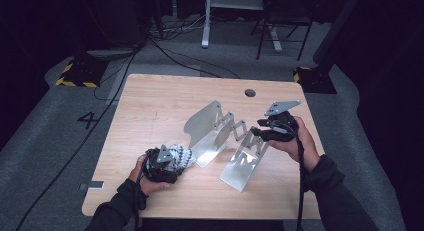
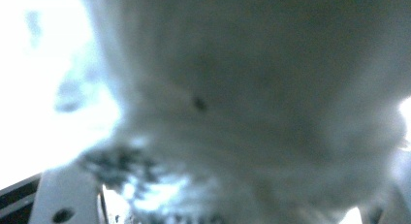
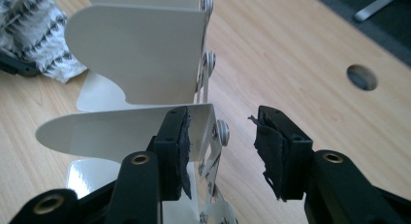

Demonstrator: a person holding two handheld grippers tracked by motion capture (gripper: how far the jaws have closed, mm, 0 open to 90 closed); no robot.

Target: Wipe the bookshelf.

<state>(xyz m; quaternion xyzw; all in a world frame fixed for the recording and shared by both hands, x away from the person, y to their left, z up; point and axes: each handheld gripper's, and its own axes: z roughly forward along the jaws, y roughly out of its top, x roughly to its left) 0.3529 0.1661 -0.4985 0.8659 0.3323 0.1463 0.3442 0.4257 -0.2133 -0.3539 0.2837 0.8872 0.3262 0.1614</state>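
1. An expandable metal book rack (image 1: 225, 141) stands near the middle of the wooden table (image 1: 150, 111): two curved end plates joined by a scissor-link lattice, pulled partly apart.
2. The right gripper (image 1: 261, 133) sits at the lattice end beside the nearer plate. In the right gripper view its jaws stand apart, one worn pad against the plate's edge, the other clear of it; the riveted link (image 3: 222, 133) lies in the gap. No clamping grip is evident.
3. A black-and-white patterned cloth (image 1: 179, 155) lies bunched just beside the farther plate's foot, at the table's left front.
4. The left gripper (image 1: 172, 163) is at that cloth. Its own view shows blurred pale fabric (image 2: 252, 112) pressed close to the lens; whether the jaws pinch it cannot be told.
5. Obstruction: the cloth bundle touches or nearly touches the rack's base.
6. Surroundings: a round cable hole (image 1: 250, 93) toward the table's far edge; cables (image 1: 170, 53) trail across the grey floor beyond.
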